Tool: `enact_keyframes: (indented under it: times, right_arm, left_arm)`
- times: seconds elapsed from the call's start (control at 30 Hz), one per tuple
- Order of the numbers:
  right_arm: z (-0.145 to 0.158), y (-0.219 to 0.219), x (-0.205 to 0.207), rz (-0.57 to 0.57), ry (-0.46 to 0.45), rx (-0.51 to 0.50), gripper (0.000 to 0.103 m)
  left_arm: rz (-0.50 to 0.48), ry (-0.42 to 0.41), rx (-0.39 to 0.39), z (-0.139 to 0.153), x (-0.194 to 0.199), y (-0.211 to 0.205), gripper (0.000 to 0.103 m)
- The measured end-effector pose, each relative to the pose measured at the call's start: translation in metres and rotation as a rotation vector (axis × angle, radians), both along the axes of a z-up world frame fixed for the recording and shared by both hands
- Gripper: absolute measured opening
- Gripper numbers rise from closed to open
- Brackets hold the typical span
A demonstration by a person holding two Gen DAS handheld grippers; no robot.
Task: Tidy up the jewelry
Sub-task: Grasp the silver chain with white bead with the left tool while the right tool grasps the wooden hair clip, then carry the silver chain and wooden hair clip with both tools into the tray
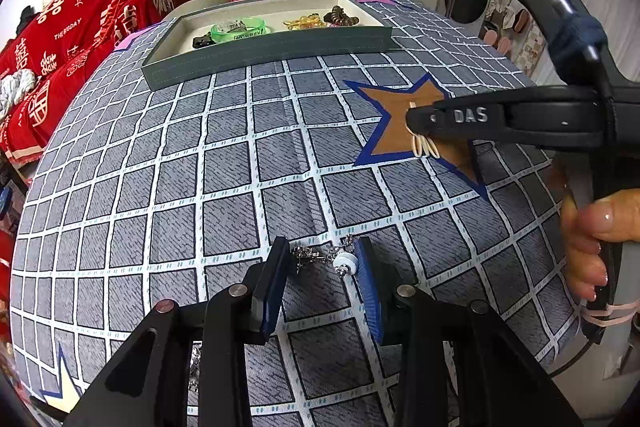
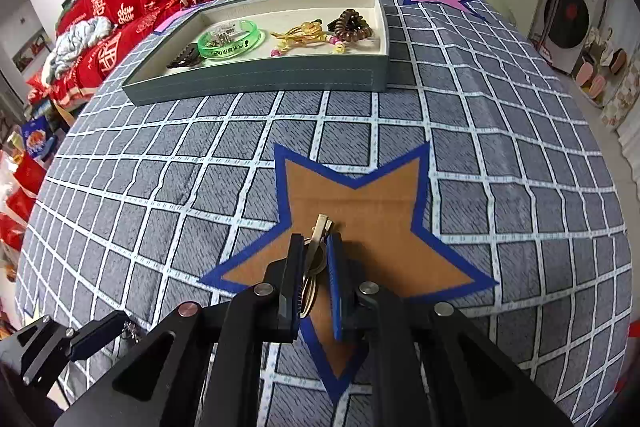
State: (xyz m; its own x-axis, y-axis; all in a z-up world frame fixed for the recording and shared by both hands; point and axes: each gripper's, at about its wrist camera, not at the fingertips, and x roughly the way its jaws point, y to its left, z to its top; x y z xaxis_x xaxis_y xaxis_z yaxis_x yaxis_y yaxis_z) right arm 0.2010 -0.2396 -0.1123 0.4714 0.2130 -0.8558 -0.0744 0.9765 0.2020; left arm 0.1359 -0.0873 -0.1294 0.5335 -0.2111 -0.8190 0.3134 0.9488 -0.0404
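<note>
Surface point(image 2: 160, 187), checked cloth. Grey tray point(image 2: 256, 83) at far edge: green bangle point(image 2: 231, 45), yellow cord piece point(image 2: 300, 35), brown bead bracelet point(image 2: 354, 25). Right tool point(image 2: 316, 259) clamped on rings point(image 2: 316, 251) over brown star point(image 2: 360, 211). Left tool point(image 1: 322, 259) apart around silver chain point(image 1: 320, 253).

I see a silver chain necklace point(image 1: 324, 255) with a white bead lying on the checked cloth. A gold-toned hair clip with rings point(image 2: 316, 251) stands tilted over the brown star. The grey tray point(image 2: 256, 79) holds a green bangle point(image 2: 231, 43), yellow cord bracelet point(image 2: 300, 35), brown bead bracelet point(image 2: 354, 25) and dark clip point(image 2: 184, 61).
</note>
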Motion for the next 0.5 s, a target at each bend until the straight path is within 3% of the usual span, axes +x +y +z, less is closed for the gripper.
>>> enact_keyframes:
  times: [0.5]
  right_arm:
    - [0.009, -0.032, -0.031, -0.027, -0.011, 0.155, 0.012]
  left_arm:
    - [0.034, -0.016, -0.066, 0.022, 0.002, 0.017, 0.043]
